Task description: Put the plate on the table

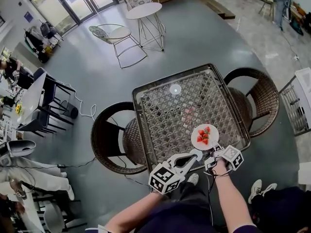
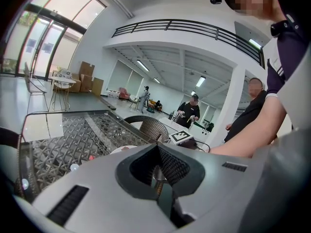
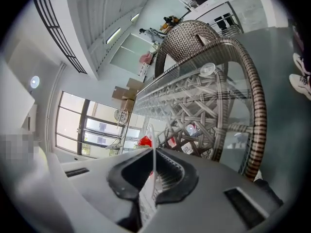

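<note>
A white plate [image 1: 204, 136] with red strawberries on it is over the near right corner of the glass-topped wicker table [image 1: 165, 106]. My right gripper [image 1: 212, 152] is shut on the plate's near rim. In the right gripper view the rim [image 3: 152, 144] runs edge-on between the jaws, with a strawberry [image 3: 145, 141] behind it. My left gripper [image 1: 196, 154] is just left of the plate at the table's near edge, its fingertips together and holding nothing. In the left gripper view only a sliver of the plate [image 2: 124, 149] shows above the gripper [image 2: 158, 178].
Two dark wicker chairs flank the table, one on the left [image 1: 114, 140] and one on the right [image 1: 255, 98]. A small white disc [image 1: 175, 89] lies on the far part of the glass. A white round table [image 1: 144, 10] stands further back. People stand nearby [image 2: 190, 111].
</note>
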`<state>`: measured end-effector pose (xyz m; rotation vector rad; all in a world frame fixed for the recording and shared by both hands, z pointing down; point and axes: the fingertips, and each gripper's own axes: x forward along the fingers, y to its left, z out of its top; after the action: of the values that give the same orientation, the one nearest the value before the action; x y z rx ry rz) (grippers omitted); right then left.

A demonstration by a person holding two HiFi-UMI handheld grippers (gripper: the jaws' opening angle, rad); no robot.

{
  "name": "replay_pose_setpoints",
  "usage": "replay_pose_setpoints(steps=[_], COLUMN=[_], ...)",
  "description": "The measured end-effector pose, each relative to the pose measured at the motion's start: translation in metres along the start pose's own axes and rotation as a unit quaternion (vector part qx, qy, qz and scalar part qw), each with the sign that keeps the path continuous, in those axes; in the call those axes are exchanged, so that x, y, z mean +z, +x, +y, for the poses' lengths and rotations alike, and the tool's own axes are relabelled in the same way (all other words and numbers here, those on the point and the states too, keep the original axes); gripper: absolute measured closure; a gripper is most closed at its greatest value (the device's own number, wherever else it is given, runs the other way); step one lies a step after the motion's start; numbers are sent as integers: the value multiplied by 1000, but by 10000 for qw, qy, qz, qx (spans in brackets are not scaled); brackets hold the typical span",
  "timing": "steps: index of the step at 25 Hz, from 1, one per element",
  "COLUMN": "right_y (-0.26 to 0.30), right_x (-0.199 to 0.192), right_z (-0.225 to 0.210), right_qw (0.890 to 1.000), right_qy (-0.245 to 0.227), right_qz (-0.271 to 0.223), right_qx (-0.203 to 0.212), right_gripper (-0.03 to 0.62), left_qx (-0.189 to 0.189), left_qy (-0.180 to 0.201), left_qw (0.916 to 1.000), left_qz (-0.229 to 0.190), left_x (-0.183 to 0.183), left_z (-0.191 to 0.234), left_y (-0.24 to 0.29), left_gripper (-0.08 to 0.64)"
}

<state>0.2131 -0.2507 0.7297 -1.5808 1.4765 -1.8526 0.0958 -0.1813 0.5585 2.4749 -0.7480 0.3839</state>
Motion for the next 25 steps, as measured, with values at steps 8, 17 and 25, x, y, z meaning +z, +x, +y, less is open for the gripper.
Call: replay_pose_setpoints(steps=[8,17,25], right_y=[16,30,36], right_x=[-4,-9,-10], right_z=[-4,-13,-17], right_qw=[9991,9882,9561], right_qy=[-294,-1219,-2442], right_qz=[271,597,763], right_qx=[-130,-704,-1428], right_gripper=[574,566,528], left_qx=[121,259,259], left_qy=[-68,-136,-140], left_qw=[9999,9996,9995], left_qz=[19,43,91], left_x=[0,-8,-13], left_z=[2,8,10], left_y=[-3,-11,-12], left_gripper=[555,555,555])
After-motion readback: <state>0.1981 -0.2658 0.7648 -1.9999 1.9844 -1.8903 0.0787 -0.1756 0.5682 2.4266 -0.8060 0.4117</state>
